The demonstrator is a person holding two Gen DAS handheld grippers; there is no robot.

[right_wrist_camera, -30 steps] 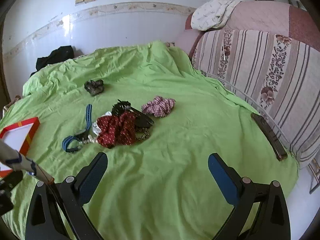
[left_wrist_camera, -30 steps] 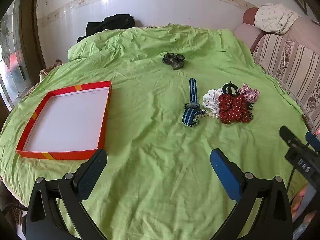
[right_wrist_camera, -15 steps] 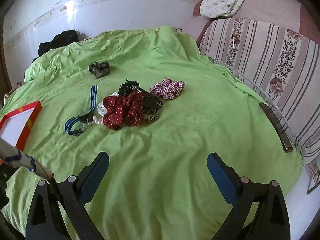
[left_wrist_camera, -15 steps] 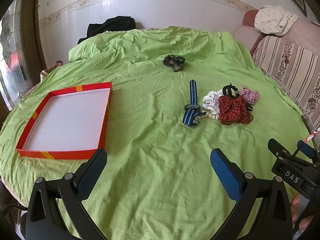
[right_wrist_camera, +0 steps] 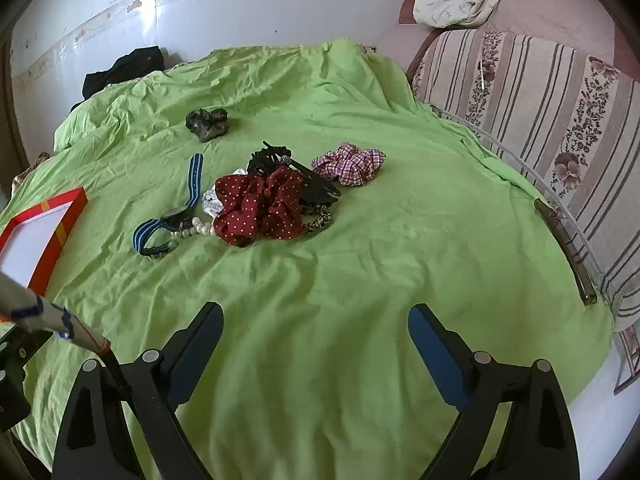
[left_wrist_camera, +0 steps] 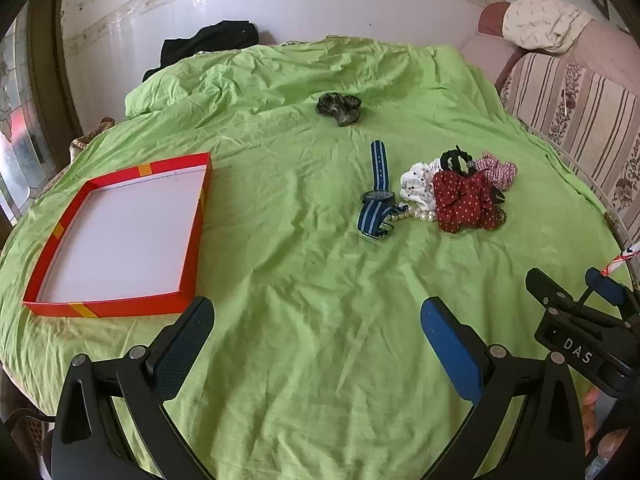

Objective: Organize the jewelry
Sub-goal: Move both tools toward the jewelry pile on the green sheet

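Note:
A pile of accessories lies on a green bedsheet [left_wrist_camera: 300,264]: a red dotted scrunchie [left_wrist_camera: 464,200] [right_wrist_camera: 260,208], a white scrunchie [left_wrist_camera: 416,186], a pink checked scrunchie [right_wrist_camera: 350,166], a black hair clip [right_wrist_camera: 276,158], a pearl string [right_wrist_camera: 192,226] and a blue striped watch [left_wrist_camera: 378,196] [right_wrist_camera: 172,216]. A dark scrunchie [left_wrist_camera: 340,106] lies farther back. A red shallow box [left_wrist_camera: 120,232] with a white floor sits at the left. My left gripper [left_wrist_camera: 316,344] is open and empty, near the front edge. My right gripper [right_wrist_camera: 316,344] is open and empty, short of the pile.
A striped floral sofa [right_wrist_camera: 560,120] borders the bed on the right, with a dark stick [right_wrist_camera: 564,248] along the edge. Black clothing [left_wrist_camera: 208,44] lies at the back by the white wall. The right gripper's body shows in the left wrist view [left_wrist_camera: 580,332].
Both grippers have tilted and moved slightly forward toward the bed; the pile sits closer in the right wrist view. Both stay open and empty.

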